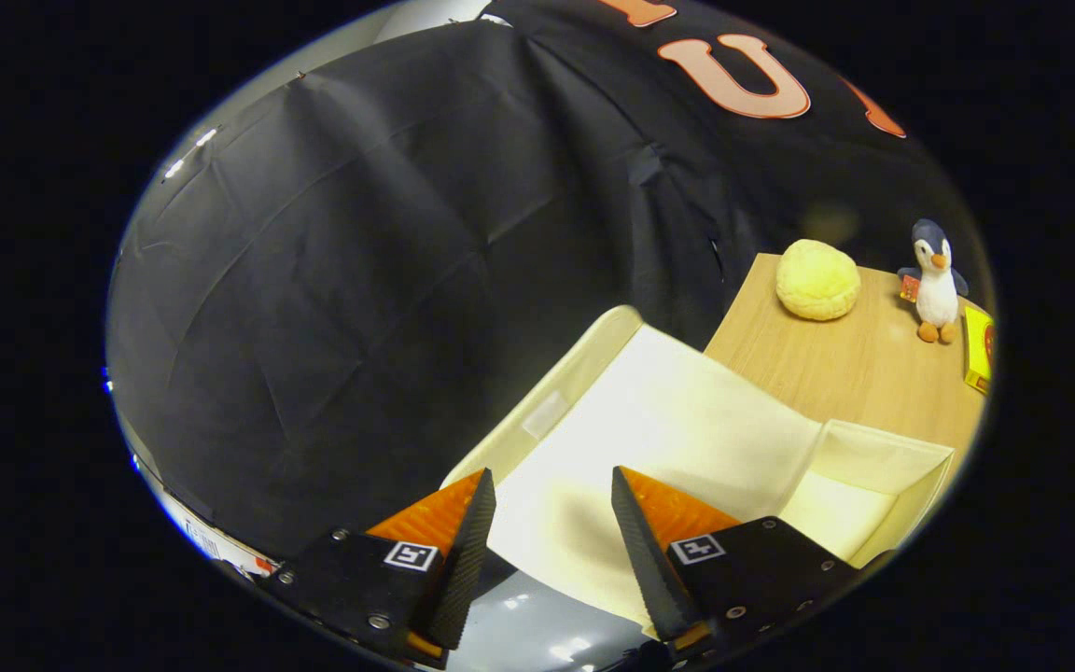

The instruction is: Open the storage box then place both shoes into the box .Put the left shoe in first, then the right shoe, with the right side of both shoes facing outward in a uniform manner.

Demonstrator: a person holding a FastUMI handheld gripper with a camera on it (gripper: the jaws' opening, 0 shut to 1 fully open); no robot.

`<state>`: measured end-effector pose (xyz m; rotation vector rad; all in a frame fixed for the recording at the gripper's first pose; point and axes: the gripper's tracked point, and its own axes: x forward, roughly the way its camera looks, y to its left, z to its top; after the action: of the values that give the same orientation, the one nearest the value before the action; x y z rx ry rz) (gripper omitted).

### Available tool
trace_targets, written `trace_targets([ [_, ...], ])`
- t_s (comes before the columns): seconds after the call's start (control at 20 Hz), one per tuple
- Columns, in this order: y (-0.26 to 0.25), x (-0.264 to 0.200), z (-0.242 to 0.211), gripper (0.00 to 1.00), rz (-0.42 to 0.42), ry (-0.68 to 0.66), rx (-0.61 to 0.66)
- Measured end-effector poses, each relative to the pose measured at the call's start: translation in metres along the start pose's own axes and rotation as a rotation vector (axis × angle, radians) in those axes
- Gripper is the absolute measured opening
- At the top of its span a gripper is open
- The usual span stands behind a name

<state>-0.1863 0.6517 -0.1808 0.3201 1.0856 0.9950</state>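
Gripper (551, 481): fingers apart, nothing clamped between them, tips raised over the box.
Fingers (467, 551): two ridged wedges, each on a dark block bearing a small square marker.
Box (584, 369): cream fabric storage box just ahead of the fingers, standing open; its near edge shows in the gap between the fingers.
Flap (668, 439): a broad pale panel of the box, sloping from the fingers up toward the table's near edge (lid or inner wall, I cannot tell which).
Inner pocket (864, 476): a lighter compartment beyond the right finger, walled on three sides, with no shoe in it.
Table (836, 373): light wood, beyond the box; the box's far side meets its near edge.
Yellow ball (817, 278): round and fuzzy, near the table's far corner by the black cloth wall (360, 280).
Penguin (934, 280): plush toy, upright, just beside the ball, apart from it.
Yellow packet (978, 350): at the table's edge, near the penguin's feet.
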Motion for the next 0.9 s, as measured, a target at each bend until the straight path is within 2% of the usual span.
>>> trace_targets([
  [0.2,-0.031,-0.042,0.005,0.8,-0.066,-0.066,-0.008],
  [0.45,-0.103,-0.093,0.003,0.84,-0.185,-0.139,-0.027],
  [0.6,-0.159,-0.135,-0.008,0.92,-0.296,-0.179,-0.035],
  [0.8,-0.236,-0.184,-0.037,0.93,-0.45,-0.188,-0.047],
  [0.9,-0.261,-0.202,-0.053,0.93,-0.497,-0.198,-0.055],
])
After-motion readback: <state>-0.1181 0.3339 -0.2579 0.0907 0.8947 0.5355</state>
